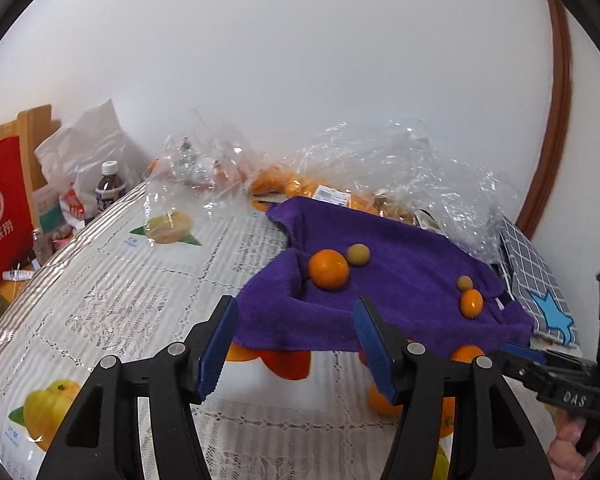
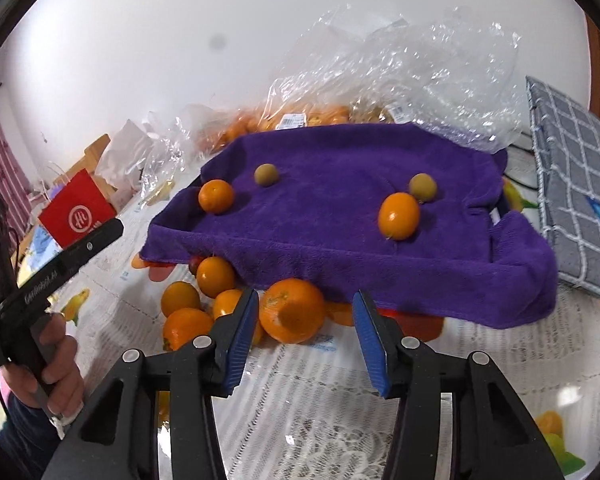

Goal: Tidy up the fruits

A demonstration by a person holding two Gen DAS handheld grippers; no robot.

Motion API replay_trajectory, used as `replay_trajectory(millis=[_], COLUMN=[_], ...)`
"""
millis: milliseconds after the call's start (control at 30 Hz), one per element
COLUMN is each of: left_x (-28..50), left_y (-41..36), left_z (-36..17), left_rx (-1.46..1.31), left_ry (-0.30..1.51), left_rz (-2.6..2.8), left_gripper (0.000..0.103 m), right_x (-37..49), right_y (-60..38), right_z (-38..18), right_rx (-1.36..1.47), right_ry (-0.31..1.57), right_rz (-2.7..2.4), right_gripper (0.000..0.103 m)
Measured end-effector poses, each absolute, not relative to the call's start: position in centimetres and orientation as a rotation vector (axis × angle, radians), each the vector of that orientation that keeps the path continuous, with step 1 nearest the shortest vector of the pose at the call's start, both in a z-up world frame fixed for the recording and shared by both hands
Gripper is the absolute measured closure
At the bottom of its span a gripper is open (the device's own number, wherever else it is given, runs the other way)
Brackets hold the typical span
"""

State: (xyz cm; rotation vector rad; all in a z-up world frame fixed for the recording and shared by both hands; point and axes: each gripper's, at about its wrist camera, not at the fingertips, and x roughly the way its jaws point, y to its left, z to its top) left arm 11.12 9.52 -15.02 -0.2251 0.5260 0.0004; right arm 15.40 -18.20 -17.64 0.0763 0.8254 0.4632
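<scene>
Right tool [image 2: 305,344]: jaws parted, straddling large orange [image 2: 292,310], pads not touching. Left tool [image 1: 296,344]: parted, empty. Orange on table [image 2: 500,360] against purple towel [image 2: 340,160] front edge. Risk: off-centre squeeze rolls orange into neighbouring pile.

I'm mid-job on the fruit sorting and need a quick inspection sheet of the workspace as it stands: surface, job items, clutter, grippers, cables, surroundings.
Surface: table under a white lace cover with fruit prints.
Job's things: purple towel draped over a tray, carrying two oranges and two small greenish fruits; big orange and several more loose on the table at the towel's front edge.
Clutter: crumpled clear plastic bags with more fruit behind the towel; red paper bag; dark bottle; grey checked cloth.
Grippers: left gripper open, nothing between the pads; right gripper open, aimed at the big orange, not touching it.
Cables: nothing seen.
Surroundings: white wall, wooden door frame.
</scene>
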Motion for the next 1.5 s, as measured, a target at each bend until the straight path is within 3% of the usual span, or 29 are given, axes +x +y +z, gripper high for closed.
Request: replay_trajectory(millis=[433,533,600,900,1067,1500], left_x=[11.2,11.3,11.5,12.1,12.2,12.9], left_y=[8.4,7.9,7.9,9.4,9.9,13.3], left_z=[-15.6,-15.7,-15.8,-16.3,-16.4,-17.3], left_rx=[-0.226,-0.202,-0.205,-0.255,-0.267,-0.455], left_ry=[0.58,0.595,0.608,0.643,0.655,0.703], left_rz=[-0.106,-0.129,-0.132,-0.078,-0.067,-0.067], left_gripper=[0.046,0.046,0.046,0.045,0.045,0.041], right_x=[18.0,18.0,18.2,16.9,15.1,15.3], right_y=[-17.6,-17.4,-17.6,-19.9,-22.8,-24.0], right_z=[-19.8,-19.8,-20.0,-18.9,-17.2,-20.0], right_rx=[0.202,0.197,0.221,0.229,0.161,0.0], right_ry=[0.971,0.961,0.972,0.913,0.816,0.903], right_rz=[0.462,0.456,0.47,0.429,0.346,0.252], right_gripper=[0.053,0.055,0.062,0.063,0.063,0.061])
